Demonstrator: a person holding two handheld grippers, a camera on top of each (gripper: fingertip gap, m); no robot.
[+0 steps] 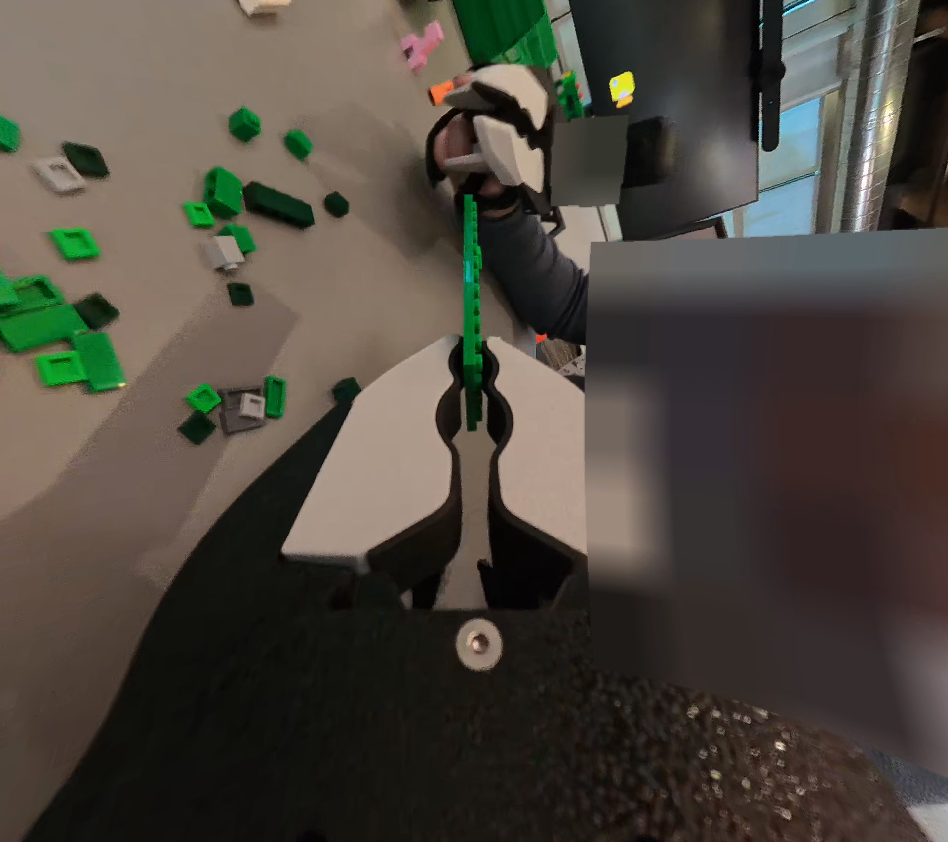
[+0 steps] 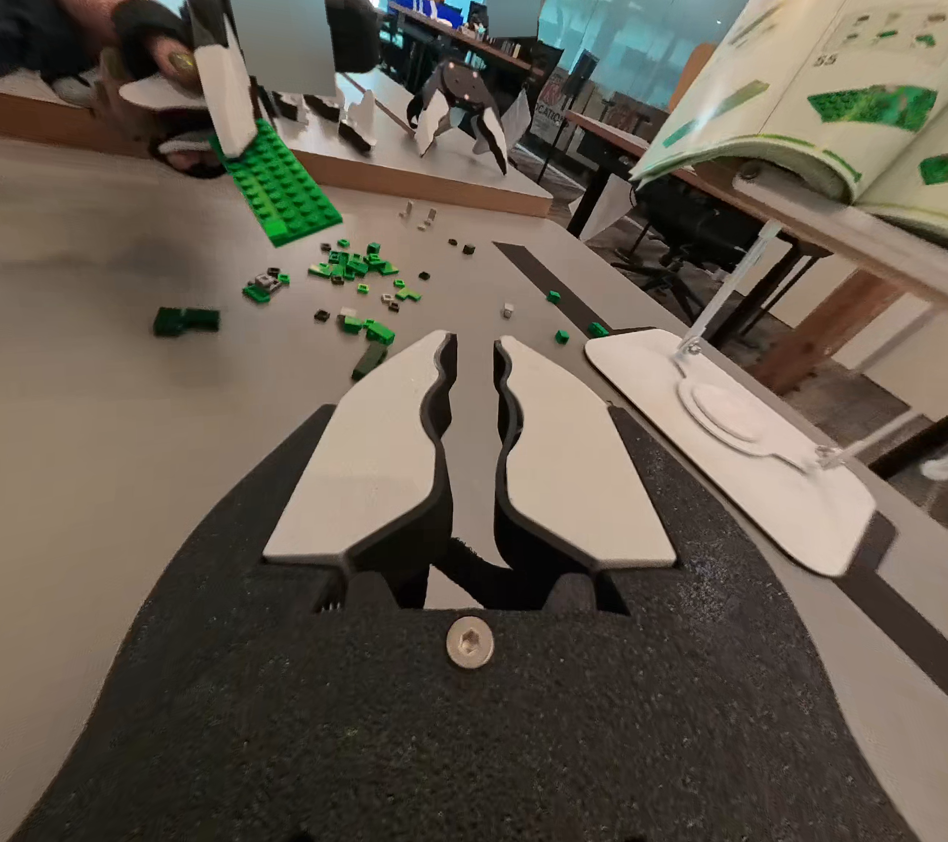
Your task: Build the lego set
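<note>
Green studded plate (image 1: 472, 284) is pinched edge-on in the left claw (image 1: 472, 356), lifted clear of the table (image 1: 128, 22). Loose green, grey and dark bricks (image 2: 354, 268) lie scattered below the plate. The right claw (image 2: 474, 345), beyond the bricks from the plate, stands slightly spread and bare.

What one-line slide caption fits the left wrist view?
Left tongs clamp a green studded plate edge-on above a grey table strewn with small green bricks.
</note>
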